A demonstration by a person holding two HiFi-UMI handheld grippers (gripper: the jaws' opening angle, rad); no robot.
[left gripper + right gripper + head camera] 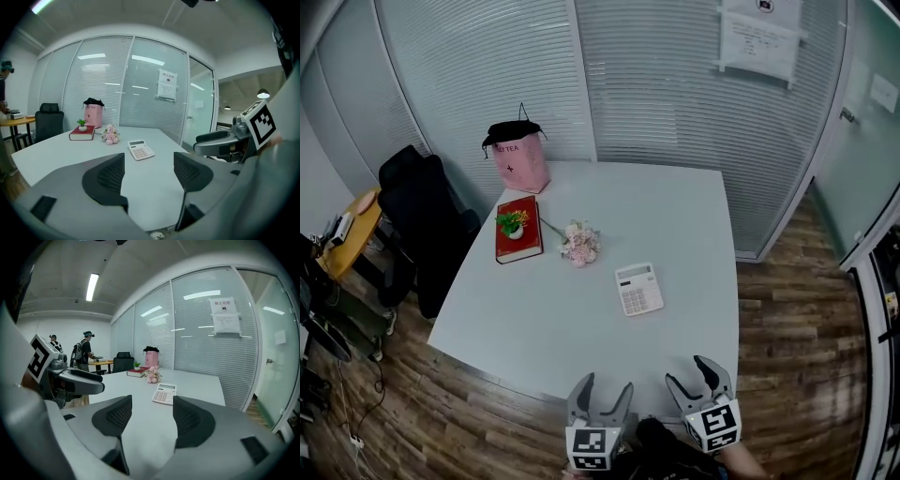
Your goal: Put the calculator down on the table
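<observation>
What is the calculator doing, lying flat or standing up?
Lying flat. The calculator rests keys-up on the table; the left gripper and right gripper are open, empty, apart from it.

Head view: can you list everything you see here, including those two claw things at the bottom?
Table: one, white, centre.
Calculator: one, white, flat on the table.
Book: one, red, table's left side.
Potted plant: one, green, on the book.
Flowers: one bunch, pink, beside the book.
Bag: one, pink, table's far corner.
Chair: one, black, left of the table.
Notice: one, white, on the glass wall.
Left gripper: one, grey, open and empty, near edge.
Right gripper: one, grey, open and empty, beside it.
</observation>
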